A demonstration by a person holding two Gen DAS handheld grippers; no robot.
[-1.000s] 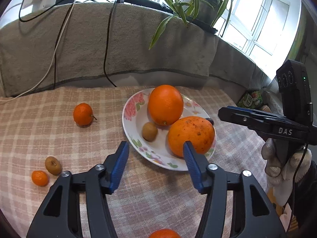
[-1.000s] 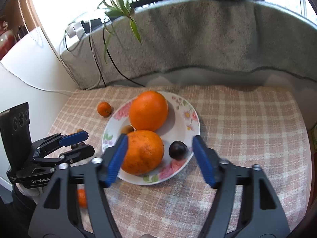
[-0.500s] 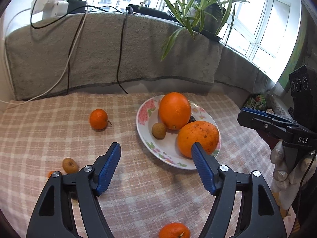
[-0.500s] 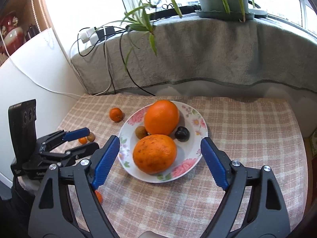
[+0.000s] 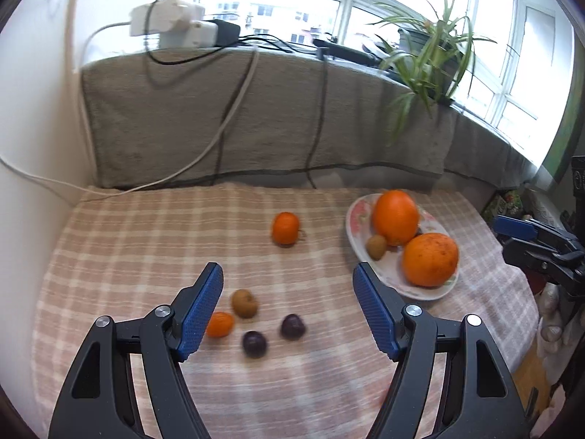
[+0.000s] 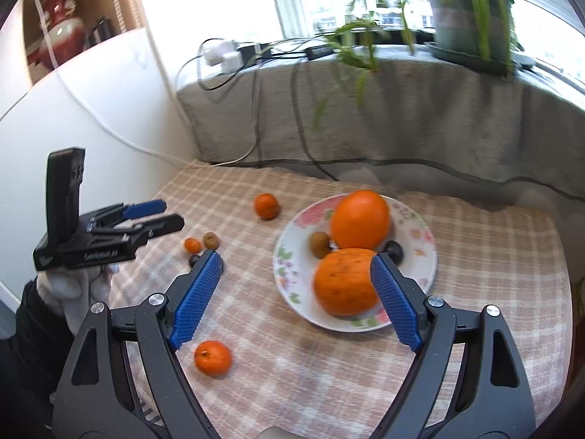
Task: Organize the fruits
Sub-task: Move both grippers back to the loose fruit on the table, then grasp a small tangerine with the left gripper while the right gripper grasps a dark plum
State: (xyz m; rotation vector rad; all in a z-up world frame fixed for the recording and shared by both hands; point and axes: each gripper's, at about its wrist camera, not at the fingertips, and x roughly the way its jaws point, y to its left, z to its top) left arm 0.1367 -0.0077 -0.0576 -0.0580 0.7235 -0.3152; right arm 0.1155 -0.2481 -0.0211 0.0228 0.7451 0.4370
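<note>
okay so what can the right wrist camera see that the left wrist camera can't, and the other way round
Only the right wrist view shows a small tangerine lying near the table's front edge, a dark plum on the plate, and a red vase on a shelf.

Only the left wrist view shows both loose plums clearly on the cloth; the right wrist view shows just one, partly hidden.

Both show the flowered plate with two large oranges and a brown fruit, plus a tangerine on the checked cloth.
</note>
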